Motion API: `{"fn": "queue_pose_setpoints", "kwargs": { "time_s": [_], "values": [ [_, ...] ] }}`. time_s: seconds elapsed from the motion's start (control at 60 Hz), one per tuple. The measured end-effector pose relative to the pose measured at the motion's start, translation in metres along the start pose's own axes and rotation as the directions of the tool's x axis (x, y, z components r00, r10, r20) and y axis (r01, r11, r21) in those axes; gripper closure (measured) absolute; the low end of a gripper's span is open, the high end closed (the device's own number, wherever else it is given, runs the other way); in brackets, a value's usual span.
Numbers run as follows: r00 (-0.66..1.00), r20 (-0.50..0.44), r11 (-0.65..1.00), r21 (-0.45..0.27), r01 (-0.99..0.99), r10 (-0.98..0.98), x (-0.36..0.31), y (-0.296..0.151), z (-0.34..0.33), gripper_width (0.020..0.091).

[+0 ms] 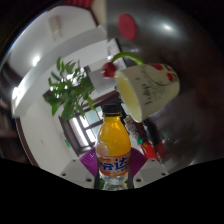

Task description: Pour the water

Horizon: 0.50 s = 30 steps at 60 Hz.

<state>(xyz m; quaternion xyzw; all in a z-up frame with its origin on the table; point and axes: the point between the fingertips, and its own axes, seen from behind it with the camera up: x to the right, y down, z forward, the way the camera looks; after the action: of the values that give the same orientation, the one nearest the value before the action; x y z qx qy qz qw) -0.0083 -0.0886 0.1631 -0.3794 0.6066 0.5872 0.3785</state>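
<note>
Orange drink fills the bottle [113,143], which stands right at the camera, upright, with a pale cup [148,87] and a leafy plant [70,90] beyond it. We cannot see our fingers, so we cannot tell their state. We judge the bottle fairly heavy, smooth plastic; hold it at mid-body over the label.
</note>
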Motion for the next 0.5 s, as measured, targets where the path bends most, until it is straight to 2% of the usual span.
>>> {"fn": "queue_pose_setpoints", "kwargs": {
  "time_s": [0.117, 0.217, 0.283, 0.383, 0.5],
  "values": [
    [0.954, -0.003, 0.953, -0.040, 0.300, -0.300, -0.010, 0.019, -0.024, 0.0716],
    [0.812, 0.010, 0.811, -0.038, 0.584, -0.584, -0.036, 0.021, -0.044, 0.0719],
    [0.655, 0.019, 0.655, 0.008, 0.755, -0.755, -0.065, 0.016, -0.063, 0.0721],
    [0.383, -0.016, 0.383, 0.014, 0.924, -0.924, -0.104, 0.001, -0.071, 0.0713],
    [0.017, -0.147, 0.011, 0.039, 0.999, -0.989, -0.142, -0.035, -0.089, 0.0702]
  ]
}}
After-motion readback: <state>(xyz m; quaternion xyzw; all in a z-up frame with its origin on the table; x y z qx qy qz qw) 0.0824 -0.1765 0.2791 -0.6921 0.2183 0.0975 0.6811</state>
